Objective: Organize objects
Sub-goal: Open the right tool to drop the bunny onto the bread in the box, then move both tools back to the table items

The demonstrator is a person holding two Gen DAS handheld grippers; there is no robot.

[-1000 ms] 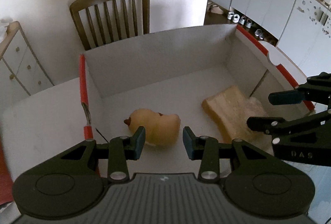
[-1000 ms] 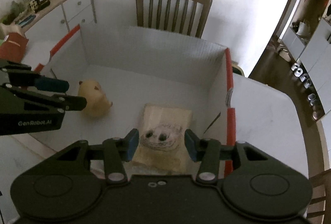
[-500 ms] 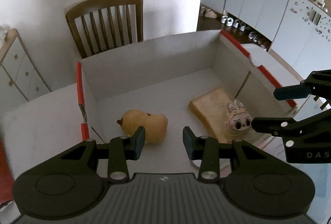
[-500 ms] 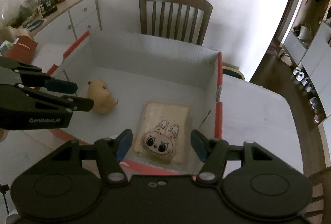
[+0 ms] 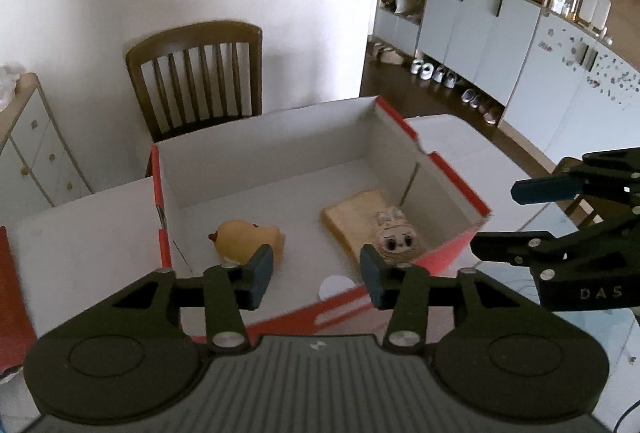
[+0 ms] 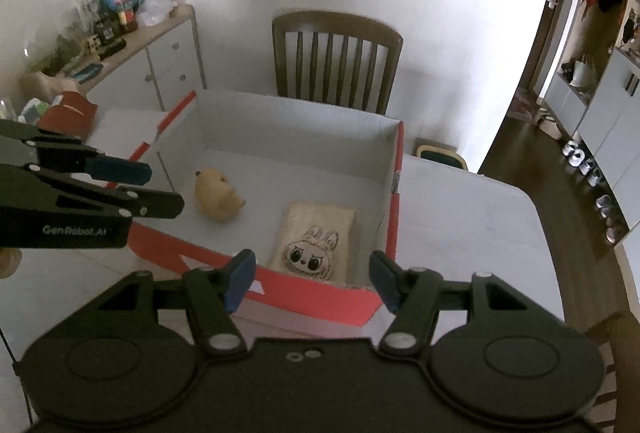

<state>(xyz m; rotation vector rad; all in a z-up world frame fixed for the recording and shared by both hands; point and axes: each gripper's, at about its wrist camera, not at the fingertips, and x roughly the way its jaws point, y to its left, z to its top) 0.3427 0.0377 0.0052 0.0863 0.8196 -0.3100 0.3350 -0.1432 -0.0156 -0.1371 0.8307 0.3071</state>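
A white cardboard box (image 5: 272,149) (image 6: 296,125) with red rims stands on the table. Inside it lie a yellow duck toy (image 5: 244,239) (image 6: 218,193) on the left and a beige pouch (image 5: 360,217) (image 6: 316,237) printed with a bunny-eared face on the right. My left gripper (image 5: 316,269) (image 6: 158,187) hovers above the box's near rim, its jaws opening with nothing between them. My right gripper (image 6: 312,277) (image 5: 496,217) hangs above the near right corner, open and empty.
A brown wooden chair (image 5: 196,73) (image 6: 336,57) stands behind the box against the wall. A white sideboard (image 6: 160,61) with clutter is at the left. White cabinets (image 5: 480,25) and shoes line the right. Bare table top (image 6: 460,225) lies right of the box.
Both grippers have drawn back and up out of the box. Their jaws have widened. The duck toy and the pouch stay lying on the box floor.
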